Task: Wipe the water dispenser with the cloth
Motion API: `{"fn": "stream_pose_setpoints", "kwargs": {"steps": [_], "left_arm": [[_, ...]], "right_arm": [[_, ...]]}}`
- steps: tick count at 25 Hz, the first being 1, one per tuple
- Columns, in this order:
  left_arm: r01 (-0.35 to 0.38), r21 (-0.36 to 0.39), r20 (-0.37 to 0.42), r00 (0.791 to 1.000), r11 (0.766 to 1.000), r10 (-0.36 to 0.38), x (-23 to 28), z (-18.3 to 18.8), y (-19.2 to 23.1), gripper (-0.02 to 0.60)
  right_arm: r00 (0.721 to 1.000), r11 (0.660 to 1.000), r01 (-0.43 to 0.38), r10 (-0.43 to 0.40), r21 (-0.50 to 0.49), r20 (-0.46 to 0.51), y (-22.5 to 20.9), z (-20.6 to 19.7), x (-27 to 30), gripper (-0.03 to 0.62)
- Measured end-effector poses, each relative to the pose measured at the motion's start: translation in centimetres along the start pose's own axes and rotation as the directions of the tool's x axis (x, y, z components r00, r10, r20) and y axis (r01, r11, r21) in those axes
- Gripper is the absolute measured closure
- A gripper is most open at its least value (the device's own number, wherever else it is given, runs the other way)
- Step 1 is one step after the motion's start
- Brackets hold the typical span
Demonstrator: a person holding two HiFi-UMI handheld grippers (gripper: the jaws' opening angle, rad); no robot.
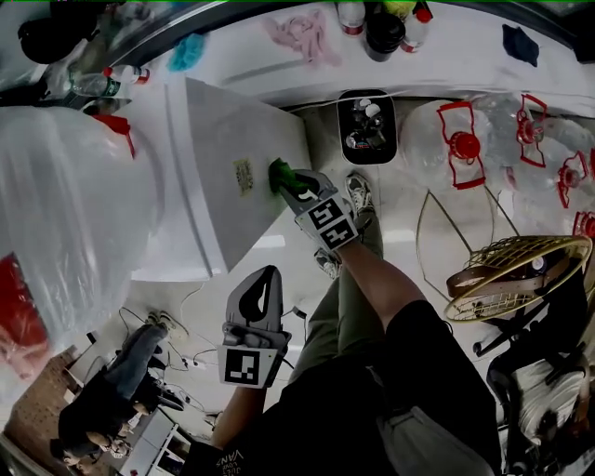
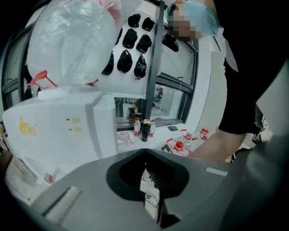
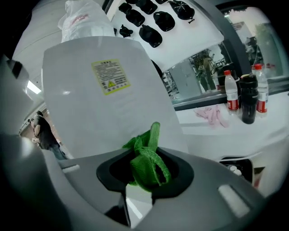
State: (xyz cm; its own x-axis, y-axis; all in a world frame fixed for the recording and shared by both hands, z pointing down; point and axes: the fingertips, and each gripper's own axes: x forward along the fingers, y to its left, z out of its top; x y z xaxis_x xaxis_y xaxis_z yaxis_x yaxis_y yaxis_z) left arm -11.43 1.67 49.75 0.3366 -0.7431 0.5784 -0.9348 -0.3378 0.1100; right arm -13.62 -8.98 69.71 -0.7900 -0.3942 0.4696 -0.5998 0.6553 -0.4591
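The white water dispenser [image 1: 232, 139] stands left of centre, with a big clear water bottle [image 1: 74, 195] on top of it. My right gripper [image 1: 290, 178] is shut on a green cloth [image 1: 282, 174], and the cloth is up against the dispenser's side panel beside a yellow label [image 1: 244, 175]. In the right gripper view the bunched cloth [image 3: 146, 158] sticks out from between the jaws in front of the white panel [image 3: 108, 113]. My left gripper [image 1: 263, 284] hangs lower, apart from the dispenser, shut with nothing in it. The left gripper view shows the dispenser [image 2: 58, 131] ahead at left.
Empty water jugs with red handles [image 1: 465, 144] lie at the right, near a gold wire fan [image 1: 521, 274]. A black tray of bottles [image 1: 365, 125] sits behind the dispenser. Bottles [image 1: 381, 23] and a pink cloth [image 1: 302, 33] rest on the sill. A person [image 1: 112, 400] sits at lower left.
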Motion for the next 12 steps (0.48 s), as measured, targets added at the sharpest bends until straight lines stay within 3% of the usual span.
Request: {"fn": "stream_pose_setpoints", "kwargs": {"steps": [12], "left_arm": [[-0.021, -0.058, -0.019, 1.000, 0.998, 0.020, 2.3, 0.7, 0.6, 0.580]], "right_arm": [[0.993, 0.993, 0.107, -0.104, -0.048, 0.055, -8.8, 9.4, 6.6, 0.485]]}}
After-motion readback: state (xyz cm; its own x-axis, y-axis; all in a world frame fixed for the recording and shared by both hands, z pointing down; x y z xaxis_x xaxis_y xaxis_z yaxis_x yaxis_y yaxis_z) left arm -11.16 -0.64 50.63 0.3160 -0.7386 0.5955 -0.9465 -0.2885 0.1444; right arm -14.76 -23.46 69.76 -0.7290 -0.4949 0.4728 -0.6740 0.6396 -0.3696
